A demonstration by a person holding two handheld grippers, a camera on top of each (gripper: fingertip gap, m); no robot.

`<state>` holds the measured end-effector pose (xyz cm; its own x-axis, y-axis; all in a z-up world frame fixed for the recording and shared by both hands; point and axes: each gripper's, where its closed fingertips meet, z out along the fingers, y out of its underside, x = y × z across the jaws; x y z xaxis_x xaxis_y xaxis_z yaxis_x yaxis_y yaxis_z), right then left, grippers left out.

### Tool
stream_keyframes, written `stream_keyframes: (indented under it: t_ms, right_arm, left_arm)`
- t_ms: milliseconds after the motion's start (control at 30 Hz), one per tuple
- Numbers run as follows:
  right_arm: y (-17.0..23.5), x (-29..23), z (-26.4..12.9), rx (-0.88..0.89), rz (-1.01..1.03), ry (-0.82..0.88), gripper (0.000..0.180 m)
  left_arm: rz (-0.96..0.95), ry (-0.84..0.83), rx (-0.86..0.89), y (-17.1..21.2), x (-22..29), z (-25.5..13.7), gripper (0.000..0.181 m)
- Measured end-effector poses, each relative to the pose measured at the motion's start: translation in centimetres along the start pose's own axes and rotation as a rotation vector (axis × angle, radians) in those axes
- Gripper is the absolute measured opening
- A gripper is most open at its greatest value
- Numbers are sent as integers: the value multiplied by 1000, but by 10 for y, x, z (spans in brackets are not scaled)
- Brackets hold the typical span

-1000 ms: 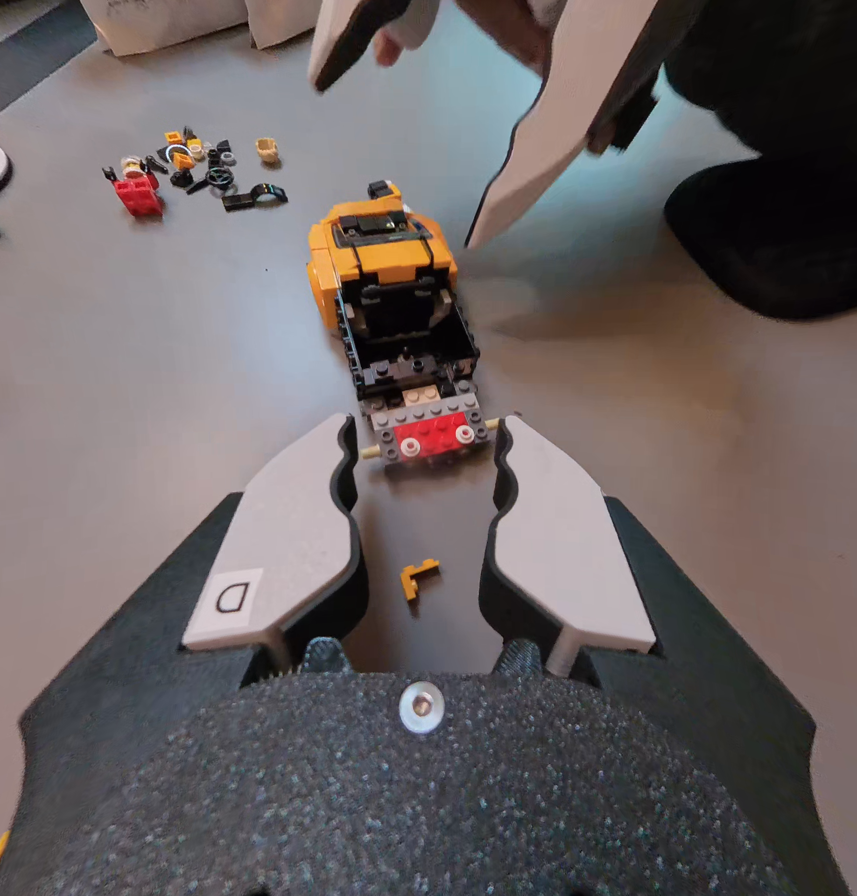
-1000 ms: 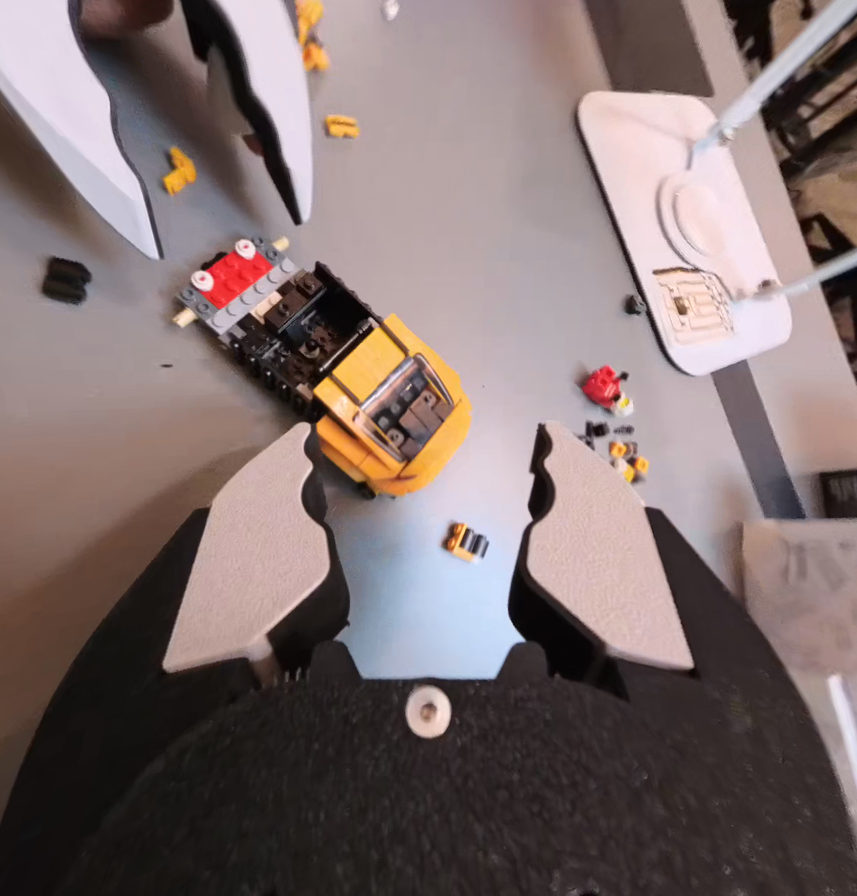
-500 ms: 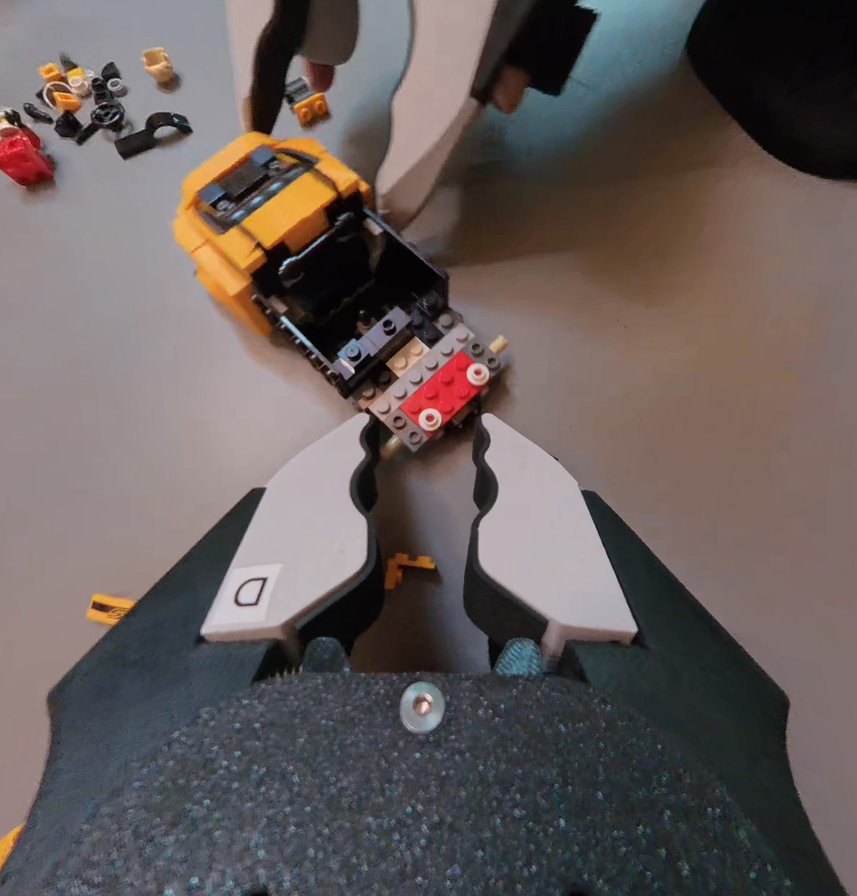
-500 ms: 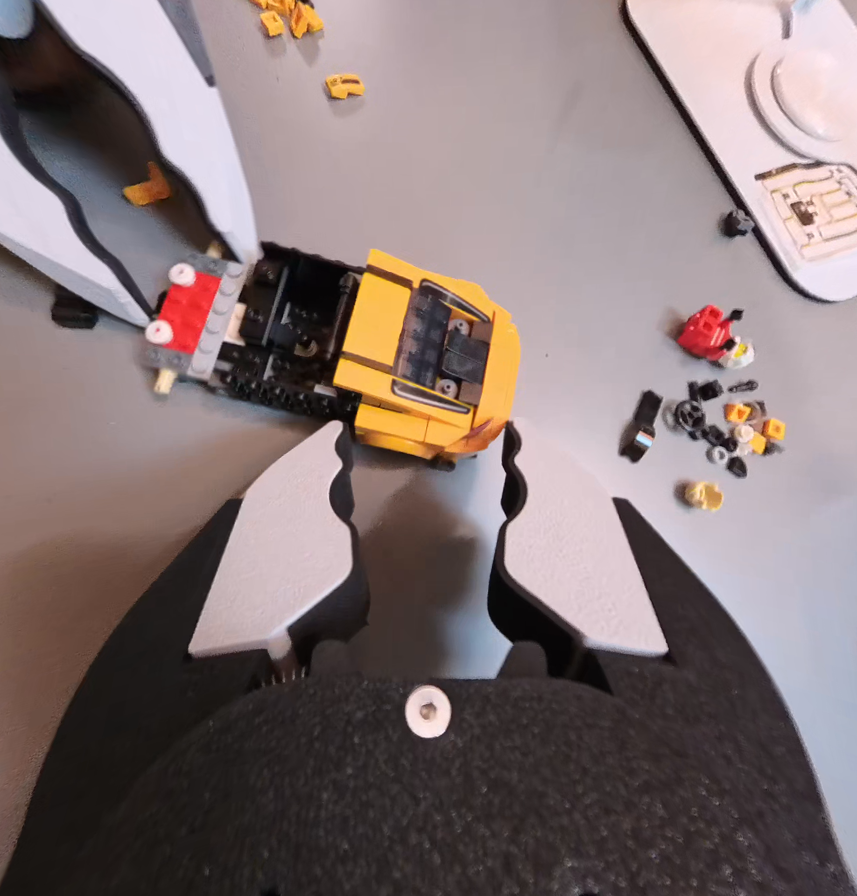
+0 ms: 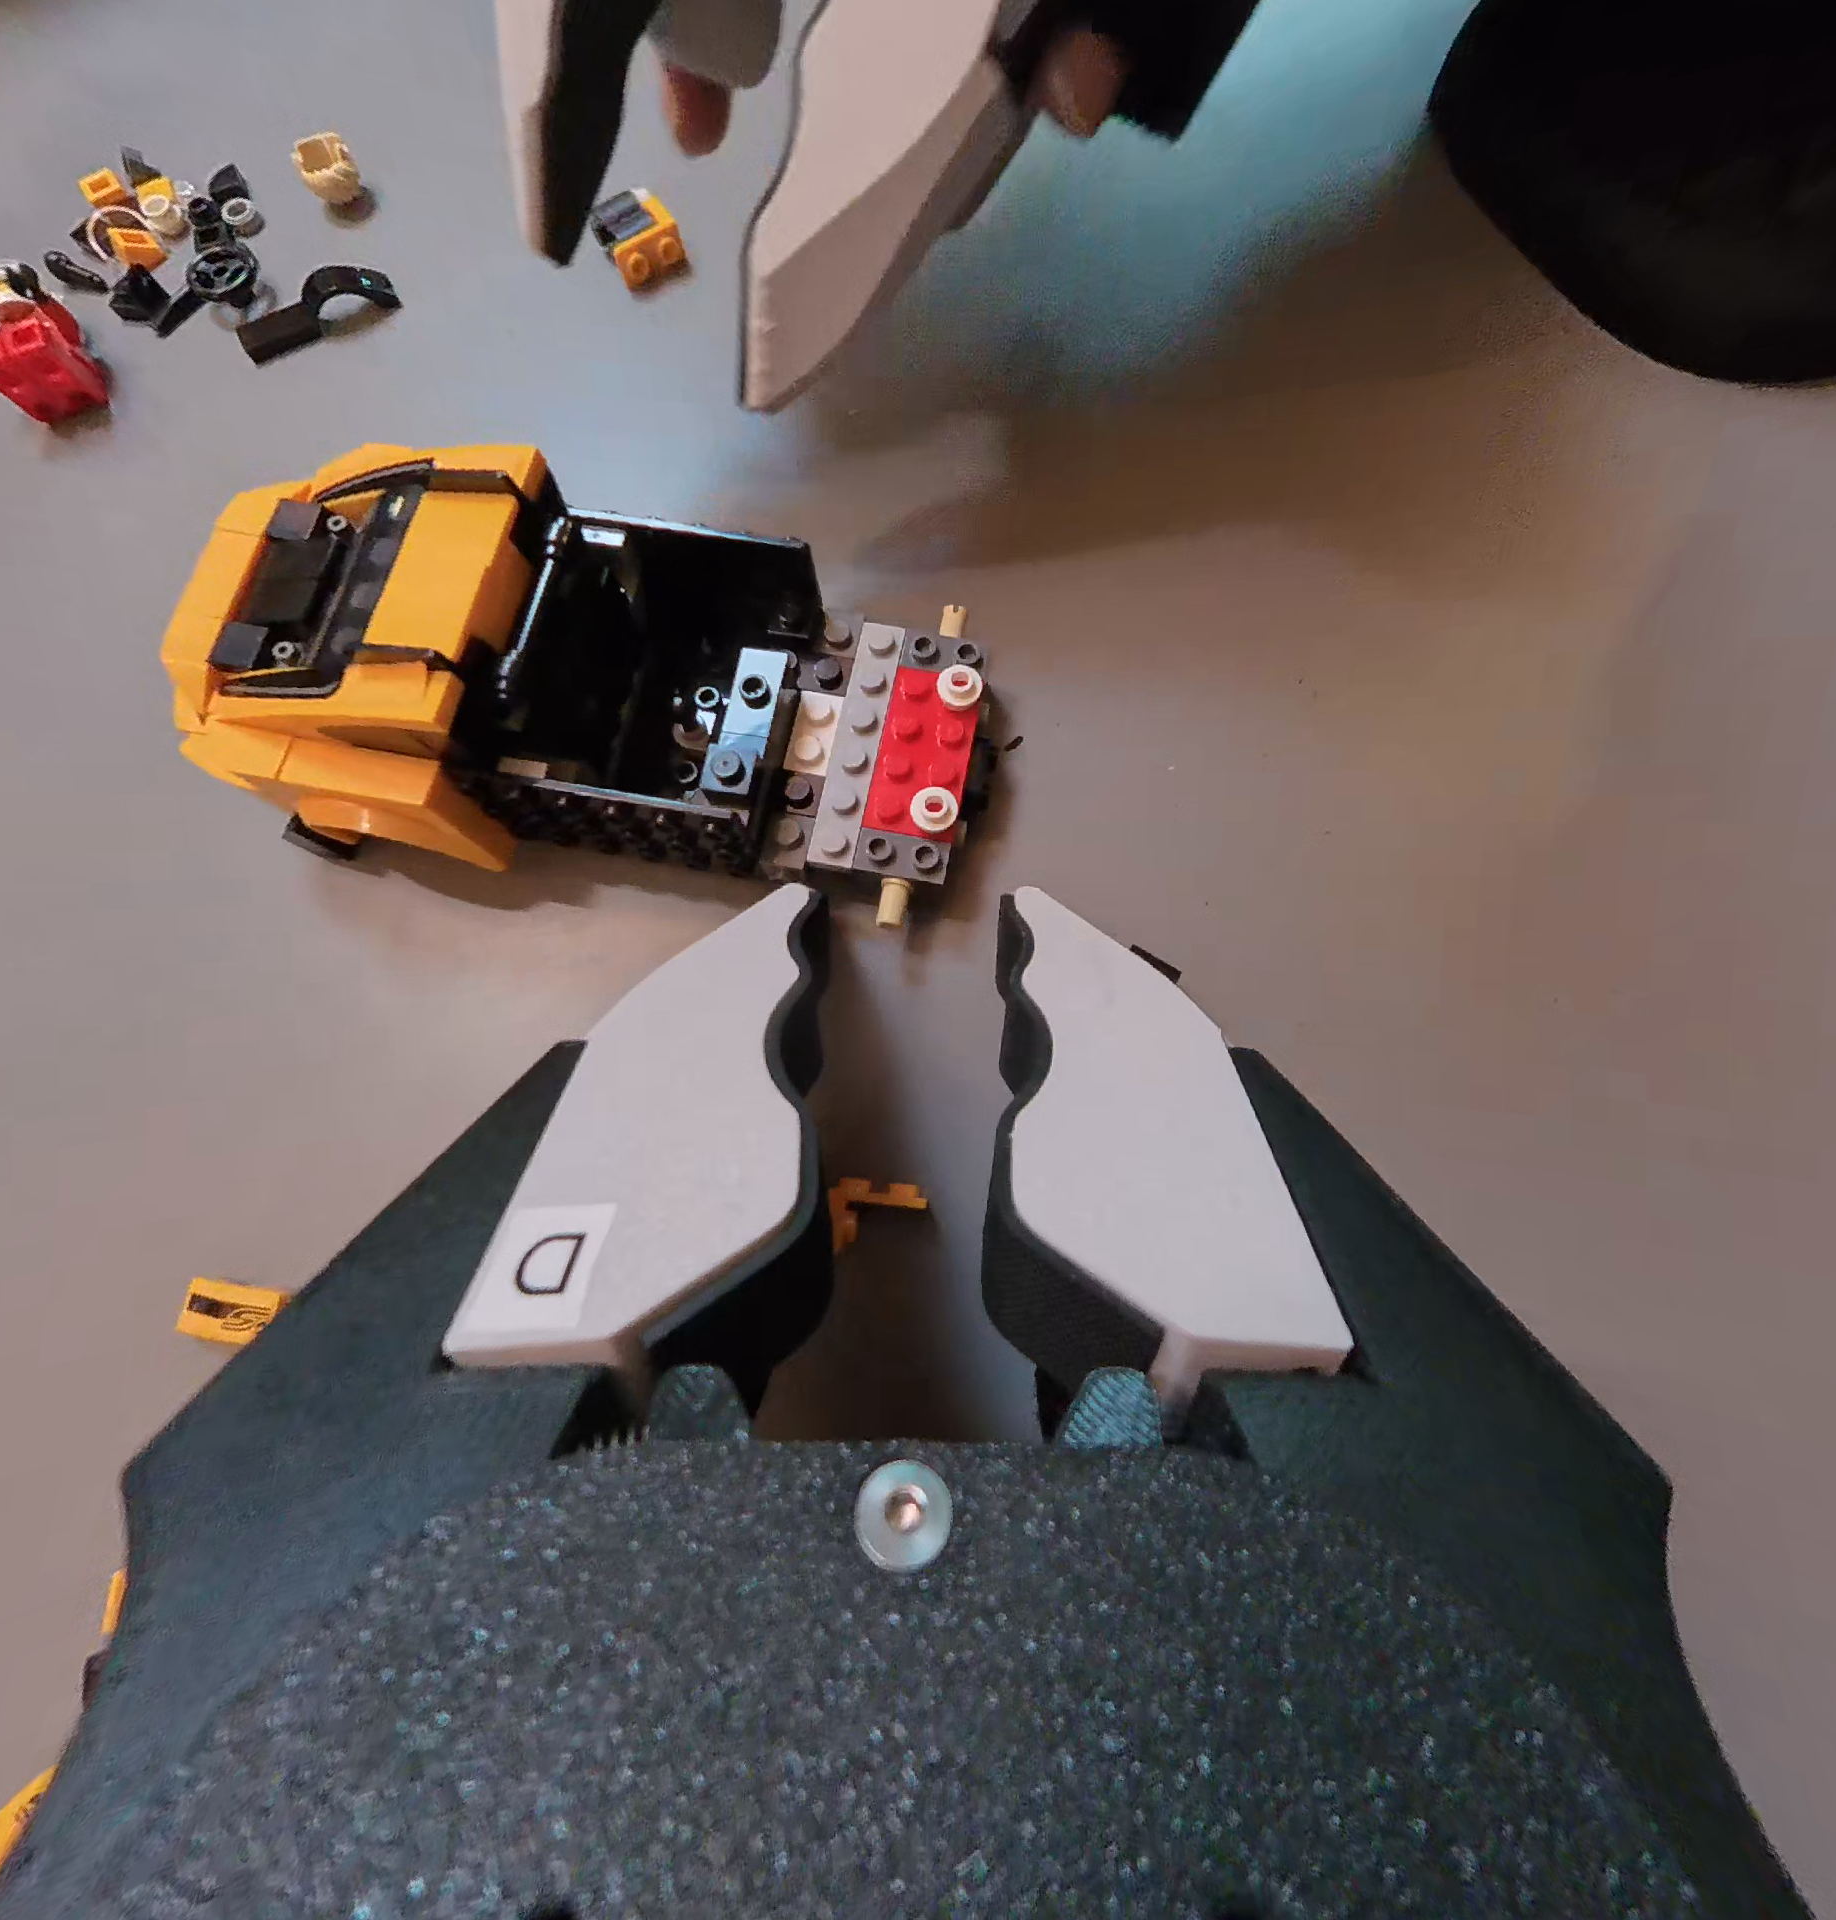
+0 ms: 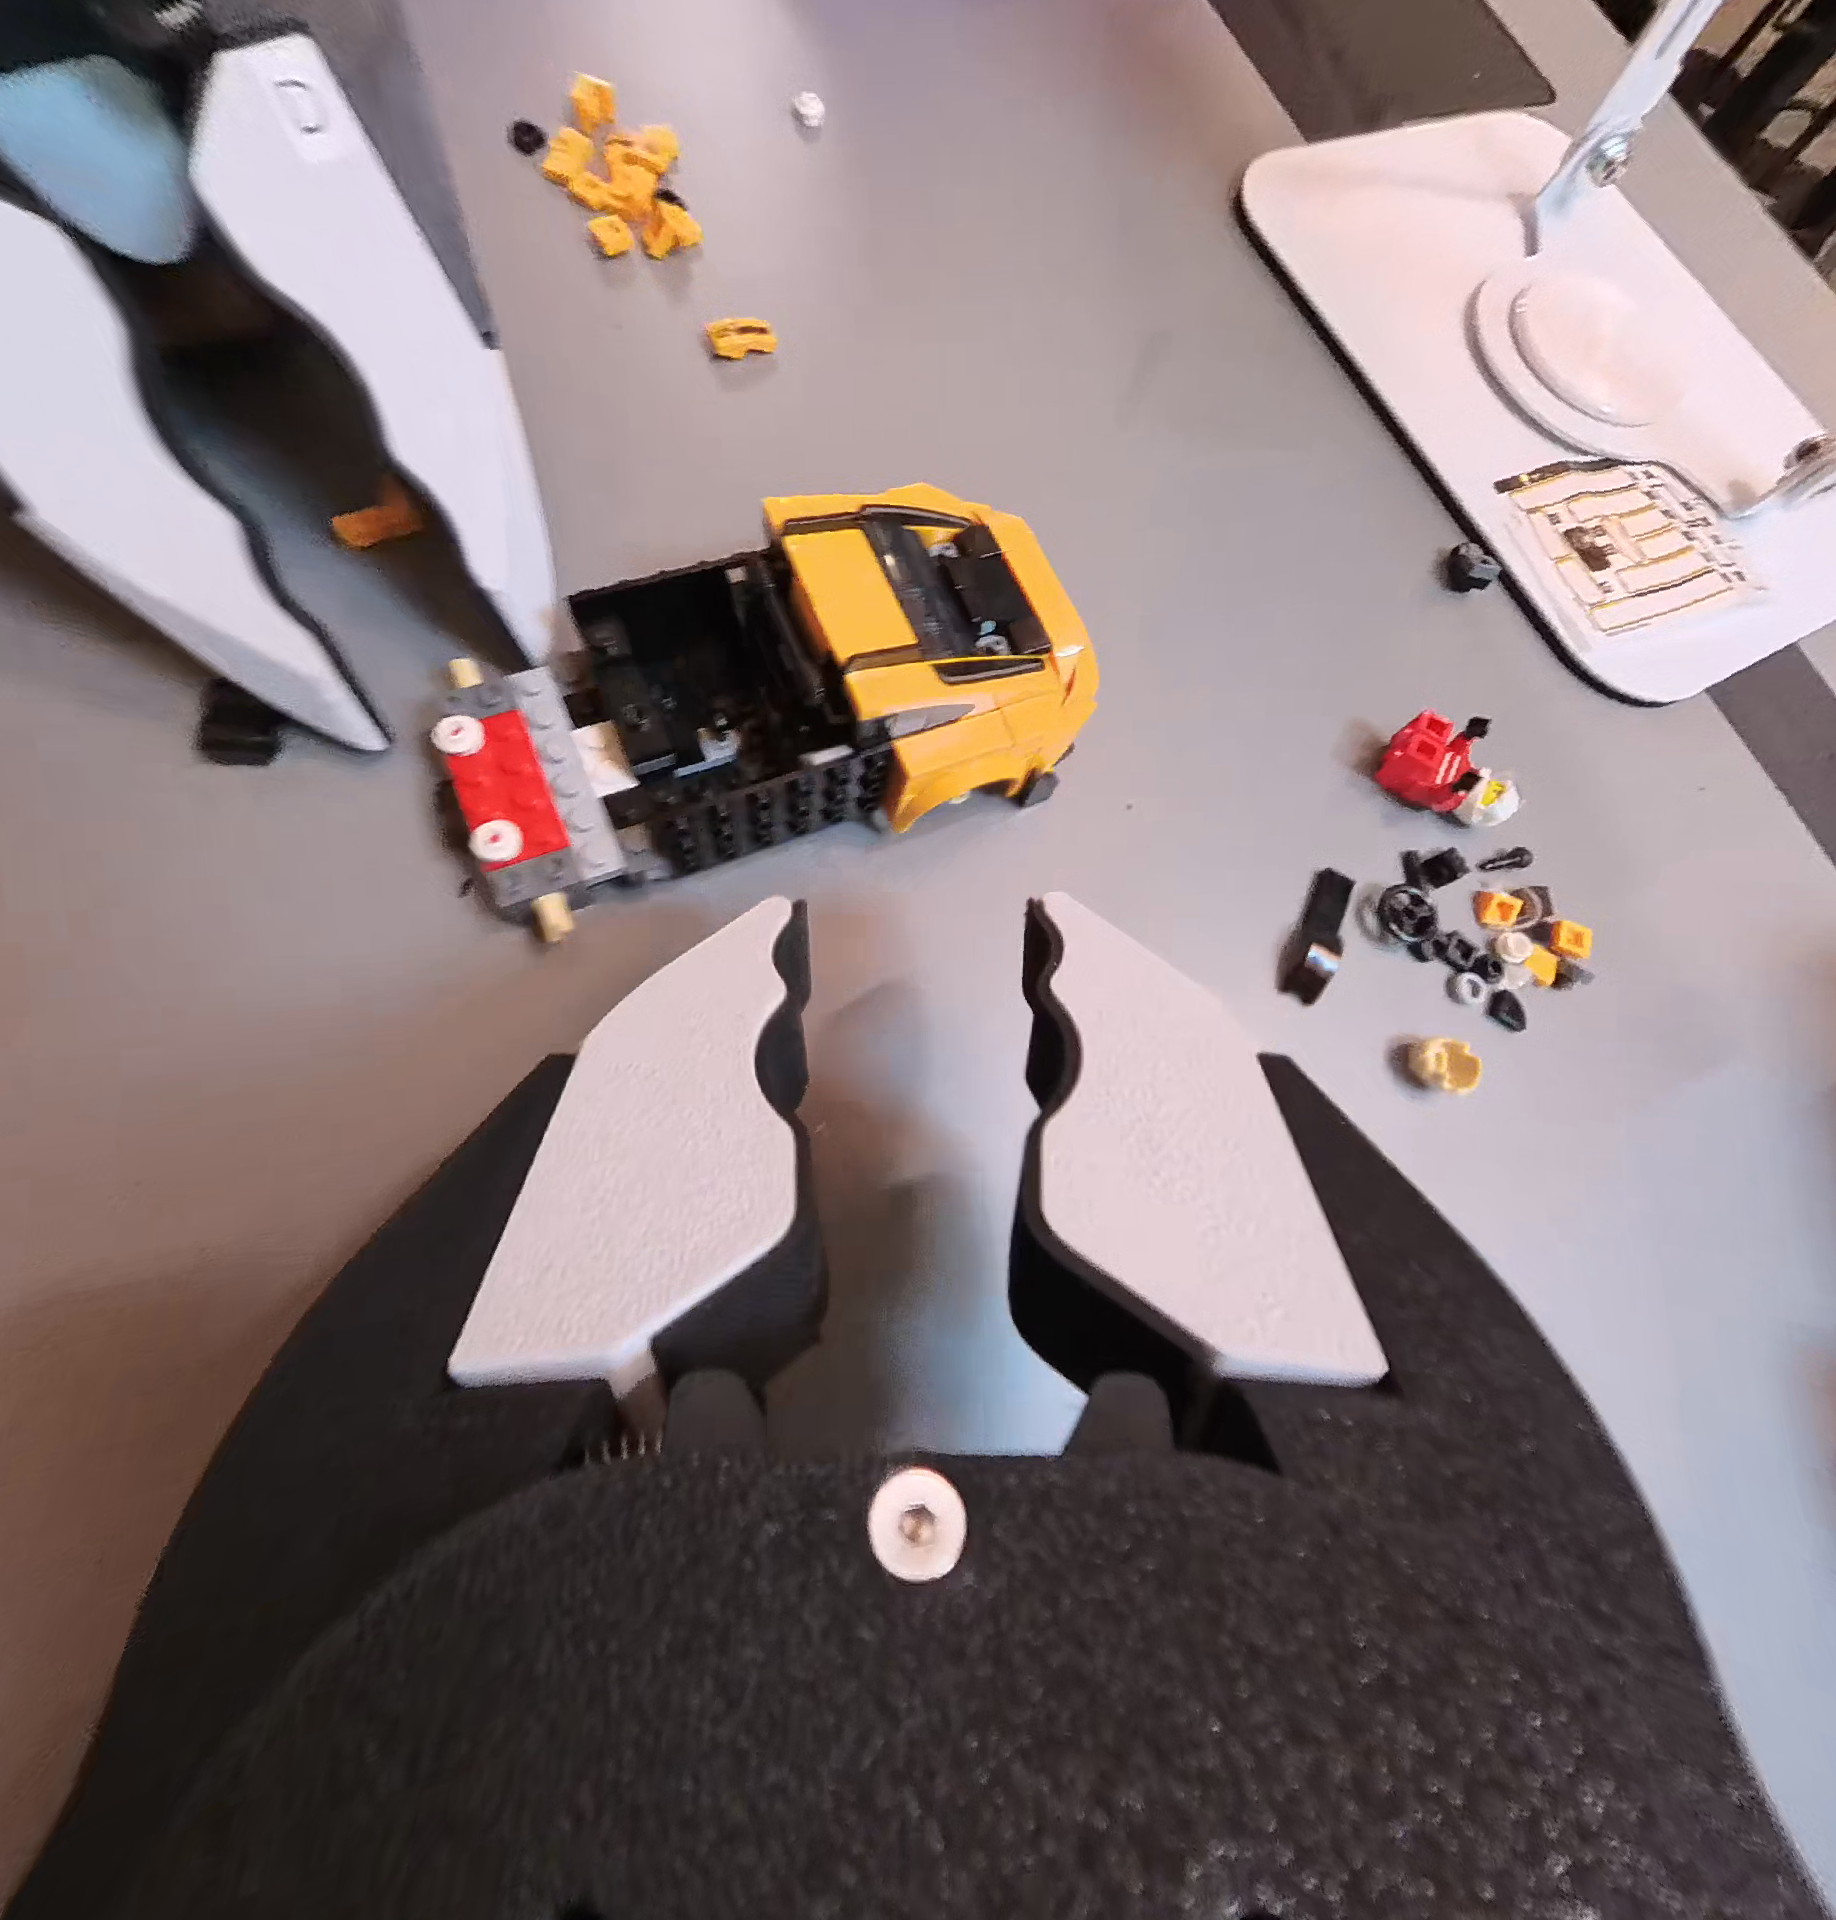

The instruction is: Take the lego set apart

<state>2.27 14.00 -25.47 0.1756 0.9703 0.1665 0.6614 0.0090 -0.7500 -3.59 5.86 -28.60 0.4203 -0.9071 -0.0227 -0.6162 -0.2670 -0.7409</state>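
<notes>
Two grippers hang over a grey table (image 6: 1153, 436), both with fingers spread and nothing between them. In the left wrist view, the left gripper (image 5: 906, 909) sits nearest, its tips just short of the red-and-grey end of the lego car (image 5: 581, 686), close to a tan axle pin (image 5: 893, 902) that sticks out of that end. A small orange bracket piece (image 5: 872, 1205) lies on the table between its fingers, and an orange tile (image 5: 226, 1309) lies to its left; the right wrist view shows the bracket only in part and the tile not at all. Beyond, the car lies on the table, part stripped: yellow bodywork at one end, an open black tub in the middle, a red plate (image 5: 919, 750) with two white round studs at the other. Farther off, the right gripper (image 5: 675, 312) hovers above a small orange-and-black block (image 5: 639, 234), and a heap of small black, orange and red parts (image 5: 155, 260) lies at upper left. The right wrist view alone shows, past its own gripper and the car, a pile of yellow pieces (image 6: 618, 177), a single yellow piece (image 6: 739, 338) and a white stand base (image 6: 1558, 395) at the table's far right.
</notes>
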Motion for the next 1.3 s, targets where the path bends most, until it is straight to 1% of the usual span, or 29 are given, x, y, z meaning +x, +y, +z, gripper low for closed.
stream_keyframes:
  t_ms: [133,200,267,367,433,500,567,733,800,867,967,1033,1100,1233,1300]
  right_arm:
    - [3,-21,-10,-44,5,-65,39]
    - [8,-23,-14,-81,-21,-43,38]
    - [17,-10,-21,-112,-16,22,39]
    - [35,20,-31,-119,92,104,39]
    - [49,37,-34,-126,155,152,38]
    - [60,48,-31,-132,213,176,39]
    - [61,51,-25,-115,256,178,39]
    - [61,49,-11,-165,239,173,39]
    - [57,48,-7,-164,226,165,35]
    - [55,44,-4,-166,208,145,19]
    - [55,41,-5,-175,160,140,19]
    - [41,32,-7,-80,146,86,19]
    - [7,11,-15,120,212,-62,19]
    - [-69,-23,-48,521,475,-401,19]
    - [-100,-28,-60,703,658,-530,19]
  left_arm:
    - [4,0,0,0,1,2,30]
    - [7,0,1,0,1,2,28]
    - [10,-4,1,0,1,2,27]
    - [25,-16,0,0,0,2,18]
    - [31,-16,-2,0,1,1,16]
    - [28,-13,4,-1,1,0,16]
    - [22,-13,18,-4,-1,-3,17]
    - [7,-26,41,-6,-6,-11,17]
    - [10,-23,37,-6,-5,-10,18]
    - [21,-23,28,-4,-4,-9,17]
    - [29,-23,28,-5,-3,-9,17]
    - [27,-33,51,-8,-5,-11,17]
    - [27,-59,118,-19,-8,-17,18]
    - [60,-141,344,-57,-12,-41,24]
    - [64,-171,464,-78,-10,-56,25]
